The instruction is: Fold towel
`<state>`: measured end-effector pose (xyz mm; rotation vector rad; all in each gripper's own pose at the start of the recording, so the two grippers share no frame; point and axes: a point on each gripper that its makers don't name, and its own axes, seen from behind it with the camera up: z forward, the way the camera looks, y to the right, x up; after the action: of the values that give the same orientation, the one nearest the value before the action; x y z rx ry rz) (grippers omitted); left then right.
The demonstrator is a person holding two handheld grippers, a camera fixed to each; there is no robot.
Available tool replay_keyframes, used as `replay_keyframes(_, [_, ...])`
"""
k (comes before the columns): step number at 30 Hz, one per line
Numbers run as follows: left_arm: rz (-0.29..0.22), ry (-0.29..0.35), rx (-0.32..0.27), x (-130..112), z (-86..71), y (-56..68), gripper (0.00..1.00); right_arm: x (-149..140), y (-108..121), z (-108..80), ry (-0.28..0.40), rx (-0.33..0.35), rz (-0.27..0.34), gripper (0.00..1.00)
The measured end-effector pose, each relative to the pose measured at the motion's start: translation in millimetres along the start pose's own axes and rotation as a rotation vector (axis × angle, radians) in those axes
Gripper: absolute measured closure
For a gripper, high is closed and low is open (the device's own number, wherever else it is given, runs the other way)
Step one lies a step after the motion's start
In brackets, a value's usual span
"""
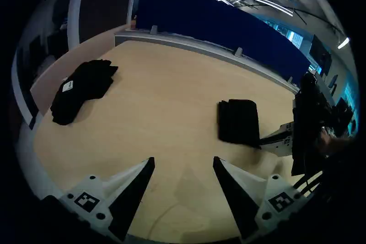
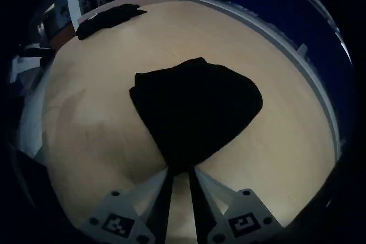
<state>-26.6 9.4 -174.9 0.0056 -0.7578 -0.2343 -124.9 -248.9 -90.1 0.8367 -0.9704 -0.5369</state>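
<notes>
A folded black towel (image 2: 196, 106) lies on a pale wooden tabletop (image 1: 169, 93). The right hand-held gripper (image 2: 180, 173) is nearly closed, its two fingers pinching the towel's near edge. The left hand-held gripper (image 1: 183, 161) hangs above bare wood, fingers spread wide, holding nothing. A pile of dark cloth (image 1: 82, 90) sits well apart, near the tabletop's far edge.

Light wood table (image 1: 174, 88): folded black towel (image 1: 238, 120) mid-right, black cloth pile (image 1: 82, 90) far-left corner.
</notes>
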Motion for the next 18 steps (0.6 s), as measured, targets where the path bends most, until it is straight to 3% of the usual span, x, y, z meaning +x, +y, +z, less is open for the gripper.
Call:
replay_keyframes(6, [0.000,0.000,0.001,0,0.4,0.7,0.05,0,3,2.0,0.008,-0.004,0.019,0.92])
replay_keyframes(14, [0.001,0.002,-0.002,3,1.1,2.1,0.05,13,12,-7.6,0.046,-0.022,0.019,0.94])
replay_keyframes(18, [0.005,0.008,-0.004,7,1.9,2.8,0.05,35,20,-23.2,0.099,-0.043,0.010,0.94])
